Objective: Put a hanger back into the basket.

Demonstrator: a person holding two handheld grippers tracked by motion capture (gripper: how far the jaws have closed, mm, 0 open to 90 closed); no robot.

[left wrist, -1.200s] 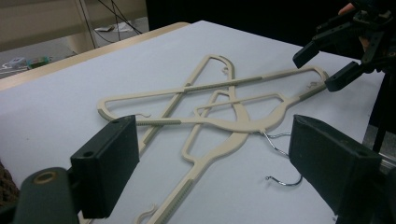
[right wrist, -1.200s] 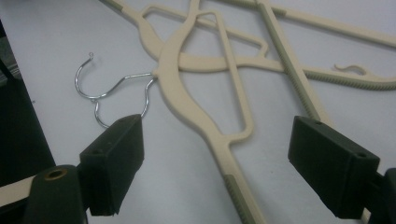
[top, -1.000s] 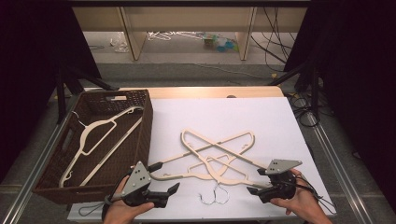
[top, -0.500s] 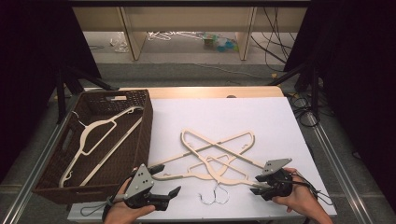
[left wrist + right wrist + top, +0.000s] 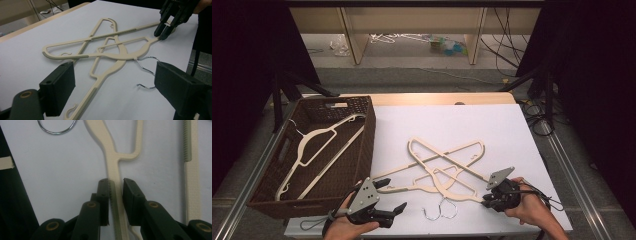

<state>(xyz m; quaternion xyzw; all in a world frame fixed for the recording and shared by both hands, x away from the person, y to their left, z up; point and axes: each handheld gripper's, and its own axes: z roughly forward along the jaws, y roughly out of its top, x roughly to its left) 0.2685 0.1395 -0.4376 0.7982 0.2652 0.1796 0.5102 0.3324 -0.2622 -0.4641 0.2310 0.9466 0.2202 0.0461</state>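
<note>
1. Hangers (image 5: 444,167), cream plastic with metal hooks (image 5: 439,210), lie crossed in a loose pile on the white table (image 5: 492,125), near its front edge; one more hanger (image 5: 319,145) already lies in the brown wicker basket (image 5: 362,125) at the left, so the work in hand is probably clearing the pile into that basket.
2. Right gripper (image 5: 116,185) has just been closing its jaws around the ridged arm end of one hanger (image 5: 113,165). That arm sits between the pads; the left pad touches it, while a thin gap shows on the other side, so the grip looks not quite firm yet.
3. Taking the arm by its outer end makes sense: that tip pokes free of the tangle, so the jaws get around it without nudging the rest.
4. Left gripper (image 5: 115,82) hovers over the near side of the pile with jaws spread wide and nothing between them, likely waiting to steady or take a second hanger.
5. Open white surface lies beyond the pile and to its right. The basket wall stands just beside the leftmost hanger tip, so a lifted hanger must clear that rim.
</note>
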